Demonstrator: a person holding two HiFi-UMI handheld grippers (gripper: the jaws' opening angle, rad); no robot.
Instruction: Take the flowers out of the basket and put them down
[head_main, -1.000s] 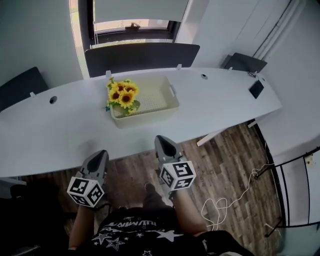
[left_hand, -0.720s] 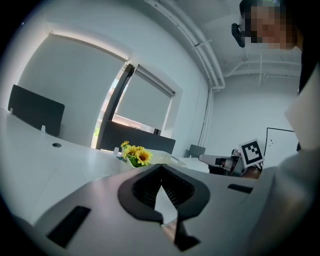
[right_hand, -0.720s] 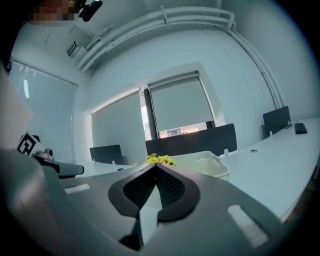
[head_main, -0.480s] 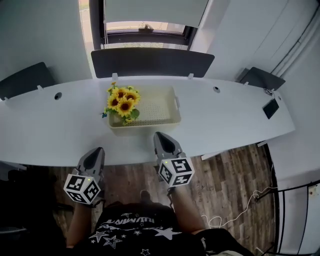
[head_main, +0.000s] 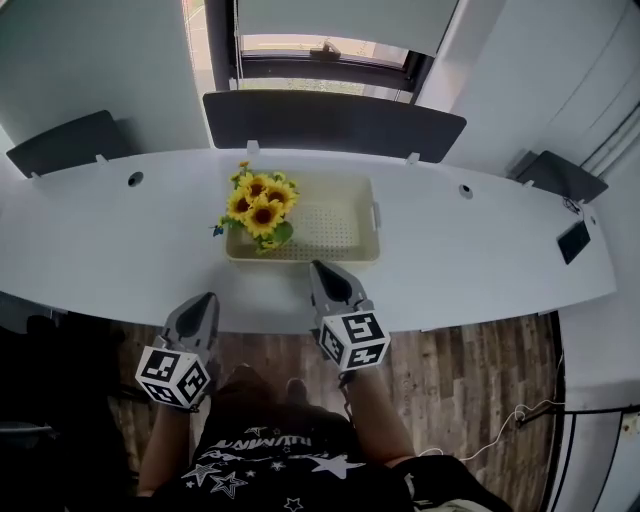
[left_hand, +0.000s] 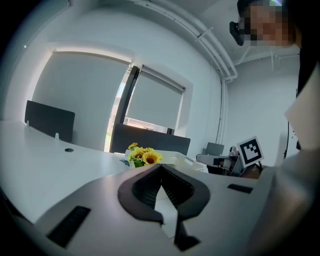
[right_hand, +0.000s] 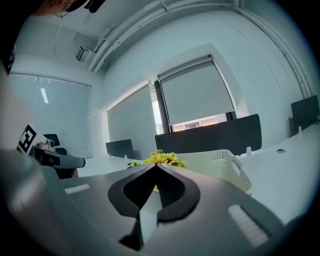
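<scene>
Where the basket (head_main: 330, 230) rests on the desk (head_main: 480, 260), sunflowers (head_main: 260, 205) fill its left end.

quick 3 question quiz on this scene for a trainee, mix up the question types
1. True or false: in the head view, the flowers sit at the left end of the basket.
2. The right gripper is: A) shut on the flowers, B) shut and empty, short of the basket, C) open over the basket.
3. Fill in: the basket stands on a white ____.

Key: 1 true; 2 B; 3 desk.
</scene>
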